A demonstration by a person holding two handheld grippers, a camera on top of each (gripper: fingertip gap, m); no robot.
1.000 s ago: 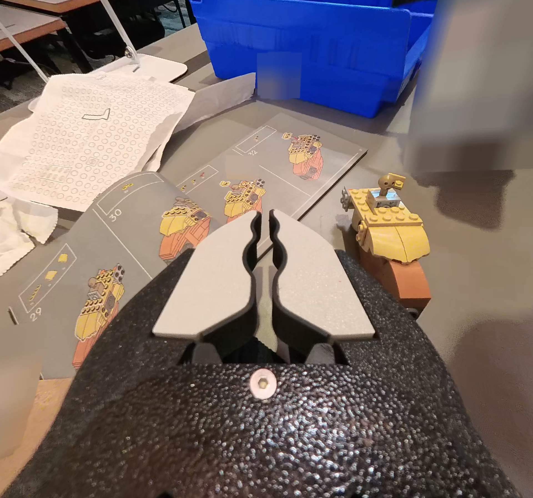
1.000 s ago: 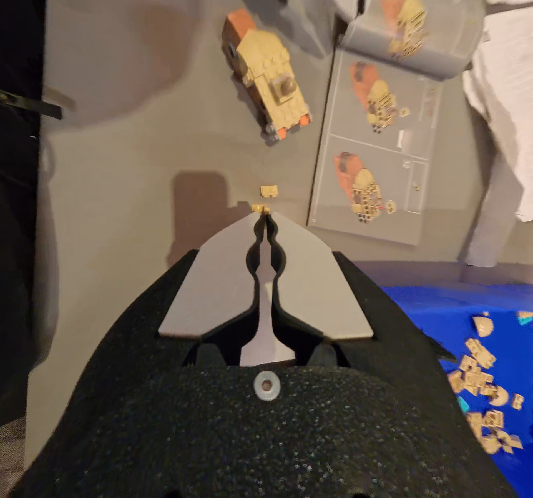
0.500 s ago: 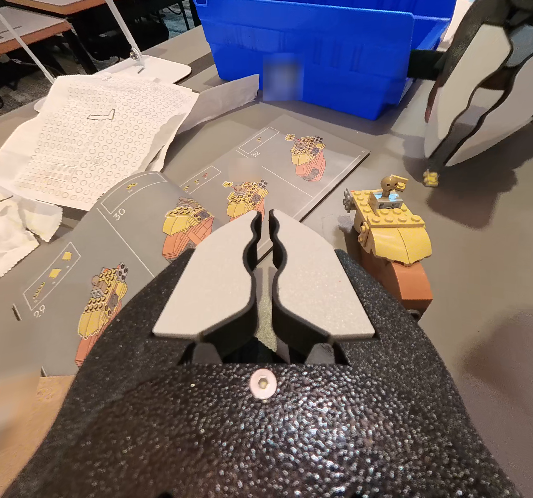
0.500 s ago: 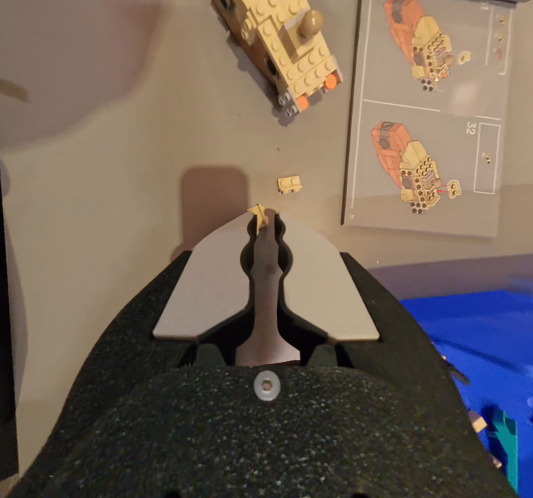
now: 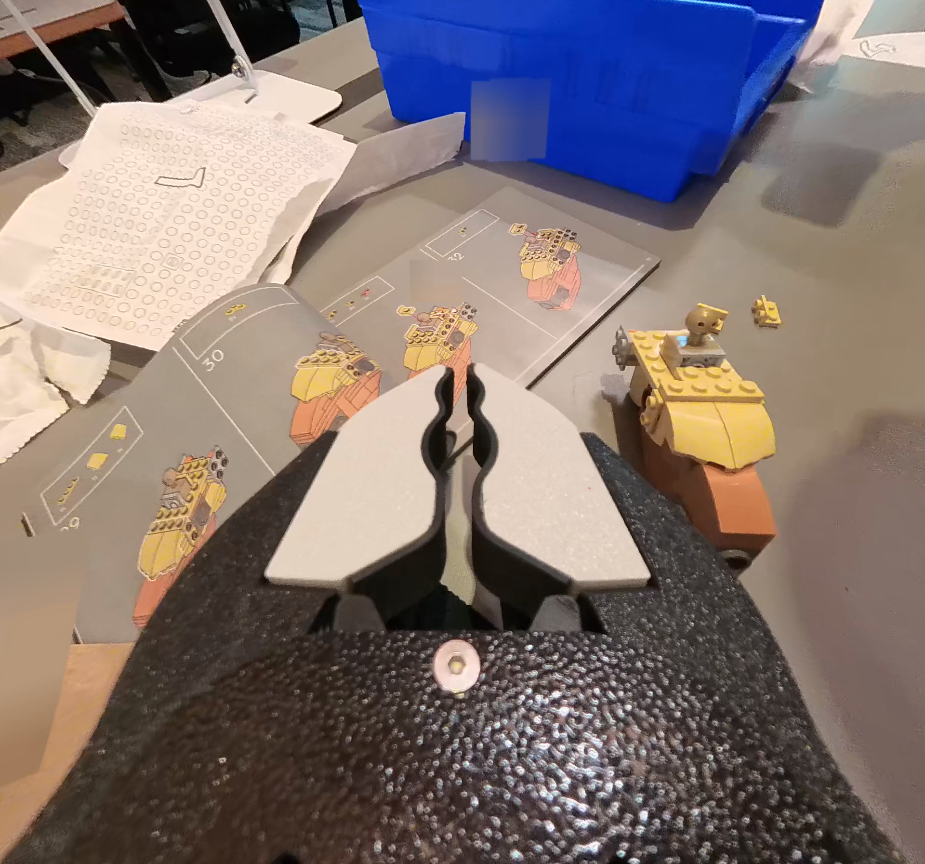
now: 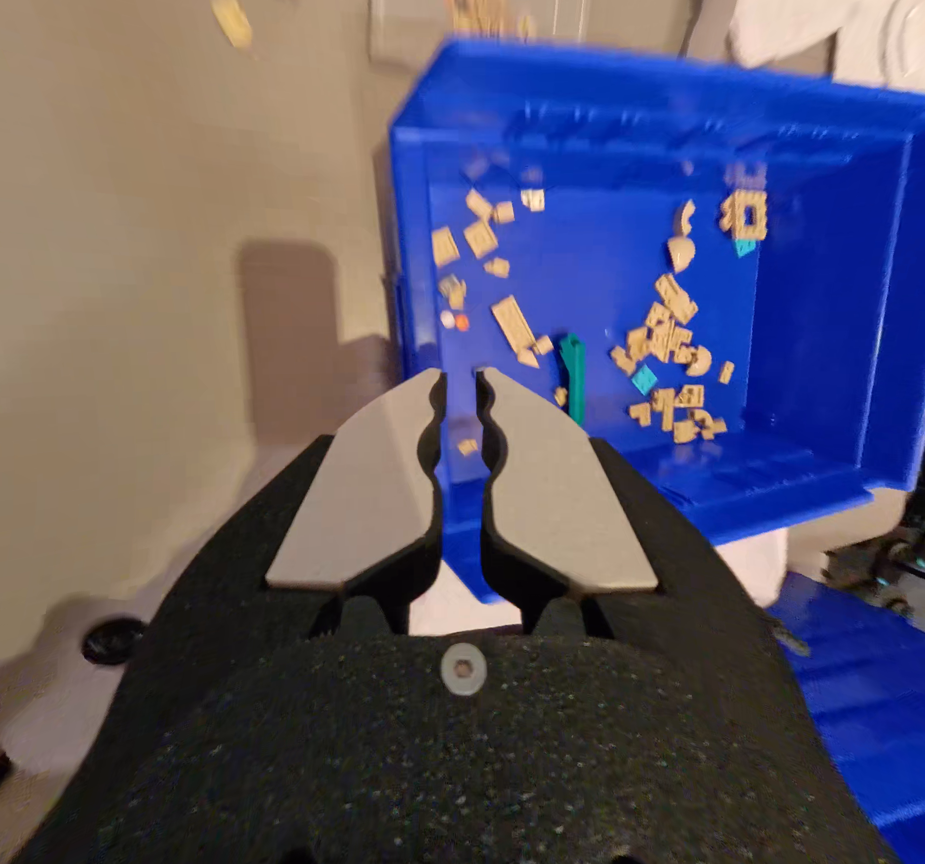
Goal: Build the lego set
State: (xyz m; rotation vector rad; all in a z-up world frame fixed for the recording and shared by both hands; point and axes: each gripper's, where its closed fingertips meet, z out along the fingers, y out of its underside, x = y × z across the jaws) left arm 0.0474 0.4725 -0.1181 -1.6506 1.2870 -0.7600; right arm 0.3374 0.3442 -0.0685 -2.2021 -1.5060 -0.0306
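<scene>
Your left gripper (image 5: 460, 374) hangs low over the open instruction booklet (image 5: 450, 309) on the grey tabletop (image 5: 826, 289), its fingers drawn nearly together with only a narrow slit between the tips and nothing held. Just to its right stands the partly built lego model (image 5: 696, 419), yellow plates over a brown base, upright with a small knob on top; one loose yellow piece (image 5: 766, 312) lies on the tabletop just beyond it. White perforated paper (image 5: 165, 219) lies to the booklet's left. Your right gripper (image 6: 459, 379) hovers above the near left corner of the blue bin (image 6: 826, 289), fingers slightly spread and empty. Loose tan pieces (image 6: 665, 334) are scattered across the bin floor, along with a teal tool (image 6: 573, 374). The right wrist view is blurred.
</scene>
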